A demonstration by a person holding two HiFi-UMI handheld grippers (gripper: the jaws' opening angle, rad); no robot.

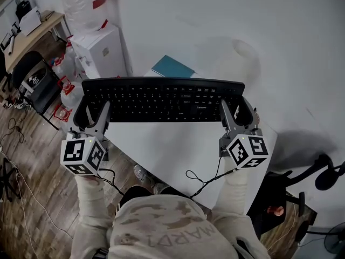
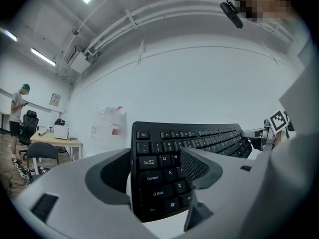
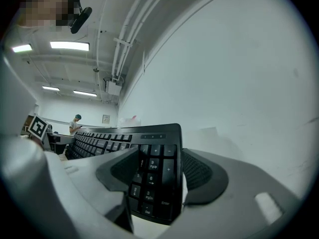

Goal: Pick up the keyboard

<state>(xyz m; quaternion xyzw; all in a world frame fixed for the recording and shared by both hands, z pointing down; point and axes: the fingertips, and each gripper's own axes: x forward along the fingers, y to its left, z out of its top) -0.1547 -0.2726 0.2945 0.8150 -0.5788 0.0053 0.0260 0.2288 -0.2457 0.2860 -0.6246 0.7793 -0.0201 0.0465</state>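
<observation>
Gripping keyboard [image 1: 161, 99] at both ends: left gripper [image 1: 91, 115] clenched on Tab-side edge, right gripper [image 1: 239, 115] clenched on numpad edge.

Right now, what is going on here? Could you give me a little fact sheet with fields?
scene: a person stands at a white table with a gripper in each hand
keyboard: black, held crosswise by both ends; its left end juts past the table's edge
left gripper: shut on the keyboard's left end, by Tab and Caps Lock
right gripper: shut on the right end, over the number pad
behind the keyboard: a blue book
to the left: a white box
</observation>
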